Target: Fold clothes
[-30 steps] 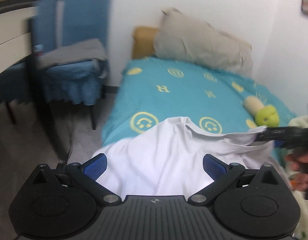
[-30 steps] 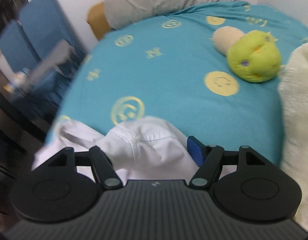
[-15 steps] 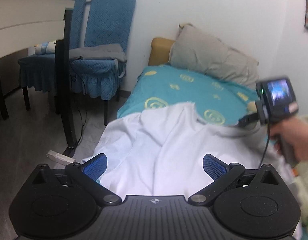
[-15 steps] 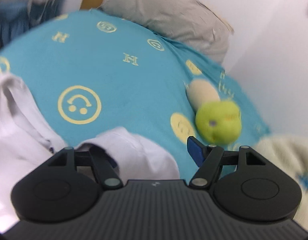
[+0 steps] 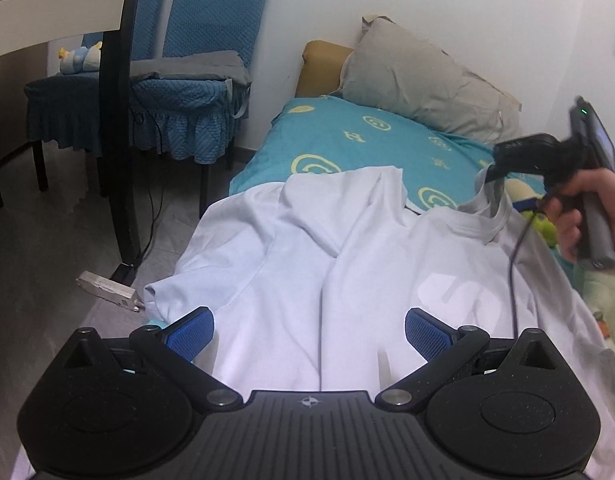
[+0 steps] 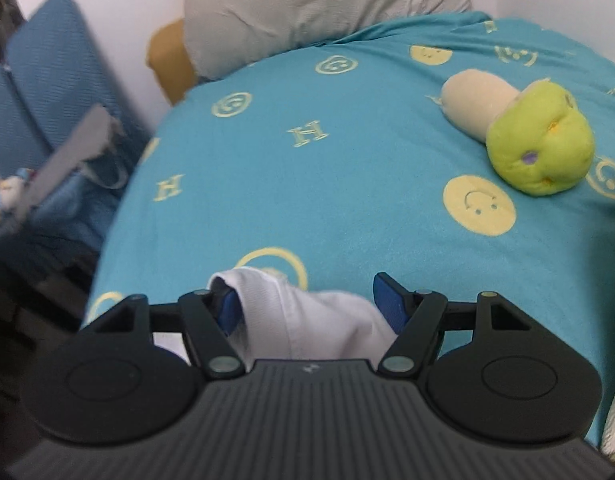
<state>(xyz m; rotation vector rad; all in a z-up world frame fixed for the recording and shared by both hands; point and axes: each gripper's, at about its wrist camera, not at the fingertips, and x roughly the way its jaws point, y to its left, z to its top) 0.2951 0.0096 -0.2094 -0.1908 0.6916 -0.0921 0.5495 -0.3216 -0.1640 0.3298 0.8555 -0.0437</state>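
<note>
Two tools, one white T-shirt [image 5: 347, 272] sprawled rumpled down the bed [image 6: 327, 184], long axis running from the near edge up toward the pillow [image 5: 423, 80]. Collar end off to the right, lifted — right tool [image 6: 307, 306] nearest it, jaws fairly wide with a wad of collar fabric bunched between the pads; looks carried, can't tell how firmly. Left tool [image 5: 309, 328] spread apart over the hem end, holding nothing.

White shirt [image 5: 347, 248] on teal bedsheet [image 6: 347, 160] with yellow smileys; lime-green plush toy [image 6: 539, 140].
</note>
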